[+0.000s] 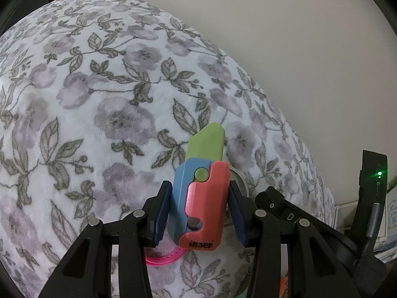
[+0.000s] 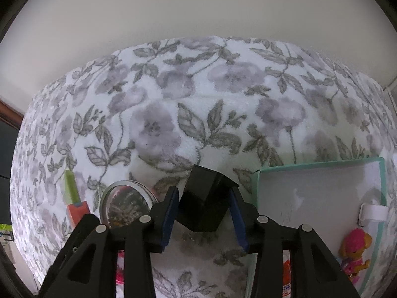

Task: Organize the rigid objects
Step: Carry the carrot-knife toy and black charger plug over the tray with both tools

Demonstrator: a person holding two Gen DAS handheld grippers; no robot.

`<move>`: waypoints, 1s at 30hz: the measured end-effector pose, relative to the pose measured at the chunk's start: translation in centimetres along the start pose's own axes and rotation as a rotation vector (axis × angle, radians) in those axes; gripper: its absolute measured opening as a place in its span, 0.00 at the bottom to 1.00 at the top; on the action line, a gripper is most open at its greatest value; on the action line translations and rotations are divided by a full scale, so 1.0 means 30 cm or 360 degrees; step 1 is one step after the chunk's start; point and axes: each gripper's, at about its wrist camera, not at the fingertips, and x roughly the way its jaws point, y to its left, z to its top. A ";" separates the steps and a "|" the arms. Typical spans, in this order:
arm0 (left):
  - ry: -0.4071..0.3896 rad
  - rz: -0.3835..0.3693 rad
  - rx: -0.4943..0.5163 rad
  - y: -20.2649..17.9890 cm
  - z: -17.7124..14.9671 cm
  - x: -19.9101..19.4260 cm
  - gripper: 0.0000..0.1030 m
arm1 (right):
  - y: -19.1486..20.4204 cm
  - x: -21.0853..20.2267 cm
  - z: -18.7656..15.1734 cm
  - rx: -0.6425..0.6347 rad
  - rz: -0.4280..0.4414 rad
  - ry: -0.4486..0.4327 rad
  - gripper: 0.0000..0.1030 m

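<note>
- Black gripper arms are filling the bottom of both wrist views, each ending in blue pads.
- In the left wrist view, the left gripper (image 1: 199, 213) is clamping a toy knife (image 1: 198, 198) at lower centre; its blue and red handle is sitting between the pads, and its green blade is pointing toward the upper right.
- A pink ring (image 1: 163, 258) is peeking out beneath that gripper.
- In the right wrist view, the right gripper (image 2: 203, 217) is holding its jaws slightly apart around a black box (image 2: 206, 201) at lower centre; whether the pads are touching it is unclear.
- A round tin with a clear lid (image 2: 126, 203) is lying just left of the box, on a floral blanket (image 2: 173, 99).
- A teal-rimmed tray (image 2: 320, 166) is sitting at the lower right, with a pink toy figure (image 2: 356, 253) inside its right edge.
</note>
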 end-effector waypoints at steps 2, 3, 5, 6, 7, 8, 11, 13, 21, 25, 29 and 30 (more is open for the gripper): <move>0.0004 -0.0004 0.0003 -0.001 0.000 0.001 0.45 | 0.003 0.010 0.001 -0.0015 -0.0037 0.0009 0.44; 0.0006 -0.0006 0.0007 -0.003 -0.001 0.001 0.45 | 0.002 0.016 0.001 -0.0015 -0.0049 0.0015 0.44; 0.0008 -0.0009 0.0009 -0.005 -0.001 0.002 0.45 | -0.008 0.036 0.001 0.0006 -0.0041 0.0030 0.44; 0.0008 -0.0009 0.0010 -0.006 0.000 0.002 0.45 | -0.011 0.040 -0.001 0.0012 -0.0016 0.0028 0.44; 0.0006 -0.0006 0.0011 -0.006 0.001 0.002 0.45 | -0.013 0.046 -0.004 0.0020 -0.0002 0.0035 0.44; 0.0006 -0.0004 0.0011 -0.005 0.000 0.003 0.45 | -0.016 0.057 -0.008 0.0027 0.0003 0.0048 0.44; 0.0015 -0.0002 0.0009 0.000 0.001 0.008 0.45 | -0.030 0.075 -0.017 0.0056 0.0022 0.0051 0.33; 0.0021 -0.0001 0.0006 0.003 -0.001 0.013 0.45 | -0.034 0.075 -0.021 0.0053 0.0016 0.0034 0.30; 0.0005 0.0000 -0.0003 0.004 -0.005 0.005 0.45 | -0.062 0.018 -0.058 0.0121 0.0154 -0.0053 0.30; -0.0046 -0.0019 0.0010 -0.007 0.008 -0.041 0.45 | -0.096 -0.085 -0.090 0.0146 0.0247 -0.0191 0.30; -0.0088 -0.0057 0.0054 -0.045 0.015 -0.088 0.45 | -0.127 -0.202 -0.124 0.0211 0.0337 -0.0353 0.30; -0.0096 -0.0071 0.0068 -0.059 0.015 -0.097 0.45 | -0.131 -0.216 -0.122 0.0217 0.0335 -0.0374 0.30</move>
